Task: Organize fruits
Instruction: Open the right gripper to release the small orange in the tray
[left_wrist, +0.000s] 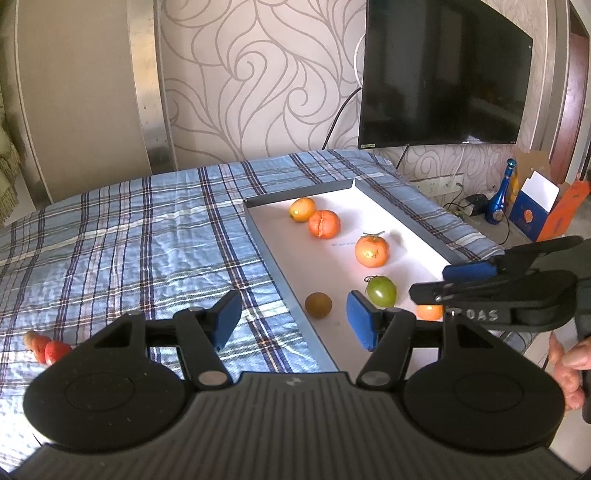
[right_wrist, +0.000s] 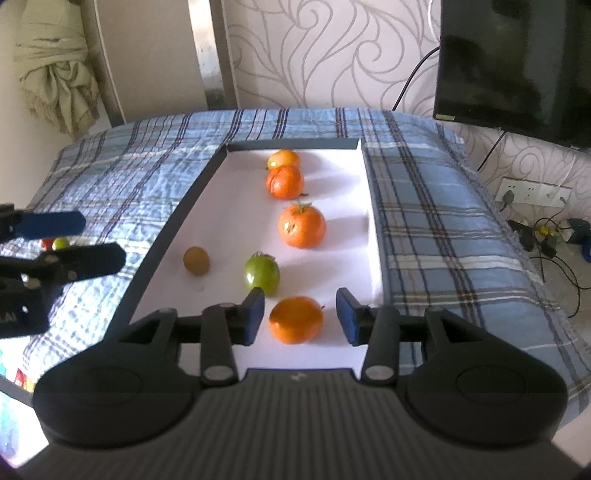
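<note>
A white tray with a grey rim (left_wrist: 269, 251) (right_wrist: 177, 221) lies on the blue plaid cloth. In it sit a yellow-orange fruit (right_wrist: 283, 158), a split orange one (right_wrist: 284, 181), a stemmed orange one (right_wrist: 301, 226), a green tomato (right_wrist: 261, 274) and a small brown fruit (right_wrist: 196, 260). Nearest lies an orange fruit (right_wrist: 295, 319) (left_wrist: 430, 312), resting on the tray between the pads of my right gripper (right_wrist: 301, 319) (left_wrist: 439, 280); a gap shows on each side, so it is open. My left gripper (left_wrist: 293, 319) (right_wrist: 92, 240) hangs open and empty over the tray's left rim.
Two reddish fruits (left_wrist: 48, 349) lie on the cloth at the far left. A dark TV (left_wrist: 443, 74) hangs on the wall behind. A blue bottle (left_wrist: 502, 199), boxes and cables stand on the floor to the right. A hand (left_wrist: 569, 369) holds the right gripper.
</note>
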